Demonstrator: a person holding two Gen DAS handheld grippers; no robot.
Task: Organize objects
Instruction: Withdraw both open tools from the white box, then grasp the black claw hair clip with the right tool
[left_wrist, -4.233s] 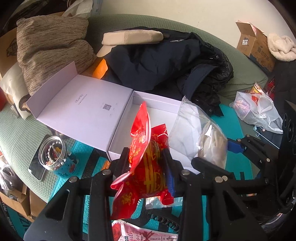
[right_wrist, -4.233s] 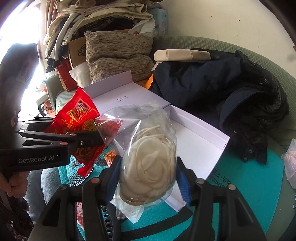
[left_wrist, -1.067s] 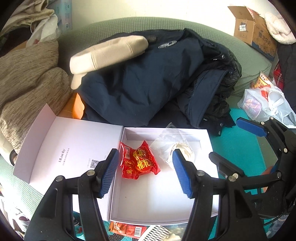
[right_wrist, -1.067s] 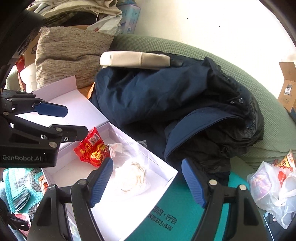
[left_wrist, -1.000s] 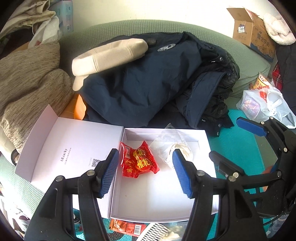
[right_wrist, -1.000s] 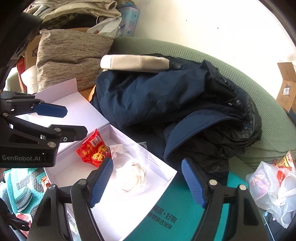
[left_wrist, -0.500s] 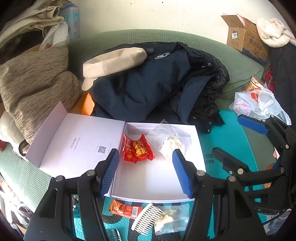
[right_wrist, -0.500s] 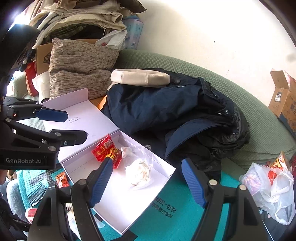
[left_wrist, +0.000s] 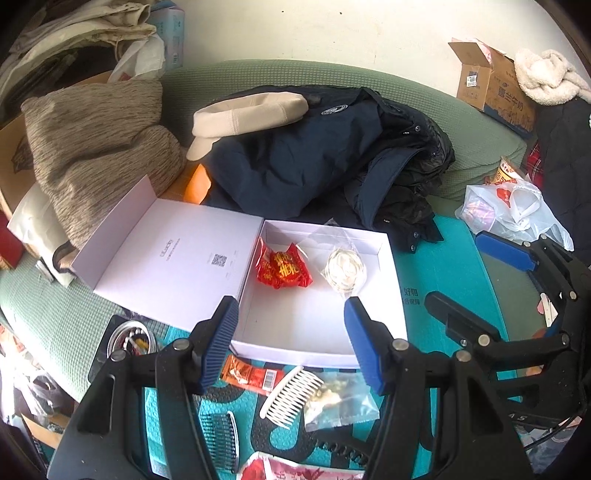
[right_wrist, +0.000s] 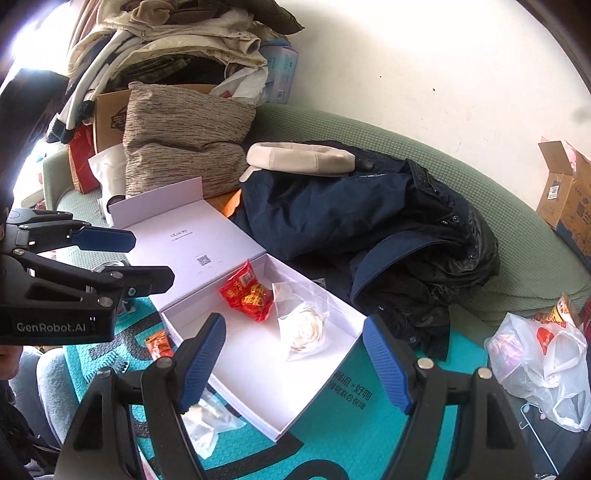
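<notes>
An open white box lies on the teal mat, its lid folded out to the left. Inside, at the far end, lie a red snack packet and a clear bag with a white coil. My left gripper hovers open over the box's near edge, holding nothing. My right gripper also stands open and bare above the box, back from the red packet and the clear bag. In front of the box lie an orange sachet, a white comb, a small clear bag and a dark comb.
A navy jacket with a beige cap lies behind the box on the green sofa. A brown pillow sits at the left, a white plastic bag at the right. A round tin stands near the lid.
Both grippers earlier held the red packet and the clear bag; these now lie in the box. Over the last second both open grippers drew back and up, showing more of the mat.
</notes>
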